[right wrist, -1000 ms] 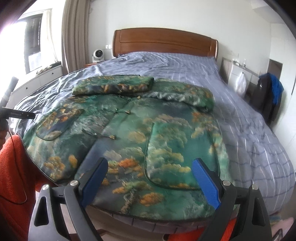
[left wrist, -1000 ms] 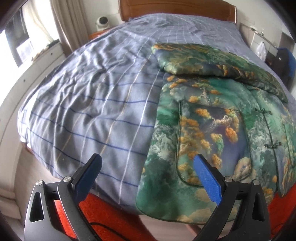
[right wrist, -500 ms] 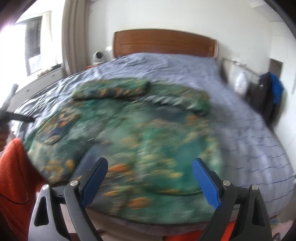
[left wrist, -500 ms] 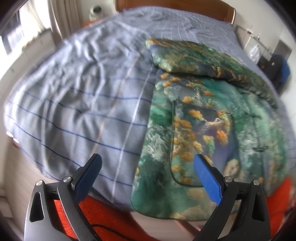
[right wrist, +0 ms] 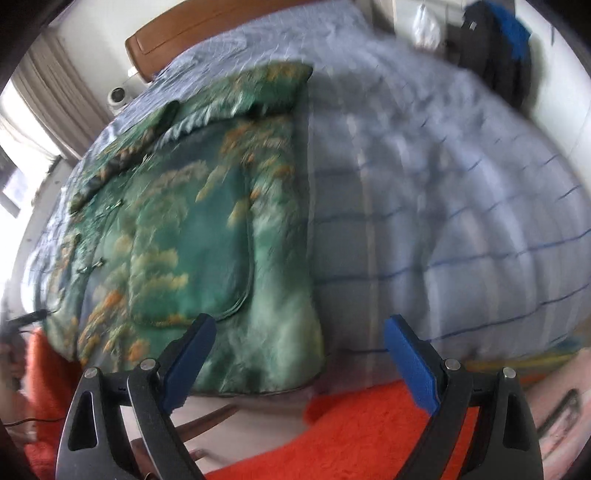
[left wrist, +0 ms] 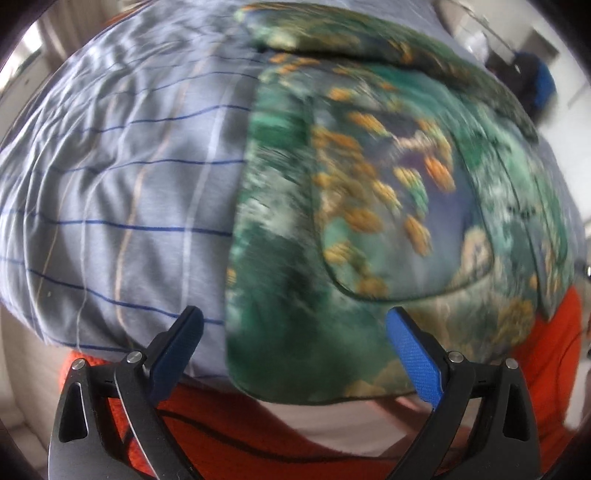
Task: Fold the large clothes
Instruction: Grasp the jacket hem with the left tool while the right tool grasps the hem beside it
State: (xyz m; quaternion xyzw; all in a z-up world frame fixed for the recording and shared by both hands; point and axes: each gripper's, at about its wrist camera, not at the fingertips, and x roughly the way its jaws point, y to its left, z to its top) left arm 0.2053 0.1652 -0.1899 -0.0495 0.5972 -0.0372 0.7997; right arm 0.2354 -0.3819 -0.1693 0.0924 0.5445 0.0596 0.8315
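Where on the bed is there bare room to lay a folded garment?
Bare striped bedsheet lies on both sides of the green patterned jacket: one wide patch on its right-gripper side, out to the bed's edge, another on its left-gripper side. The middle is crowded: the jacket runs from the foot edge to its folded sleeves.

green printed padded jacket (left wrist: 369, 206): 1
blue-grey checked bed cover (left wrist: 122, 192): 1
brown wood headboard (right wrist: 207, 33): 1
black grippers w/ blue pads: 2, left gripper (left wrist: 295, 339), right gripper (right wrist: 299, 343)
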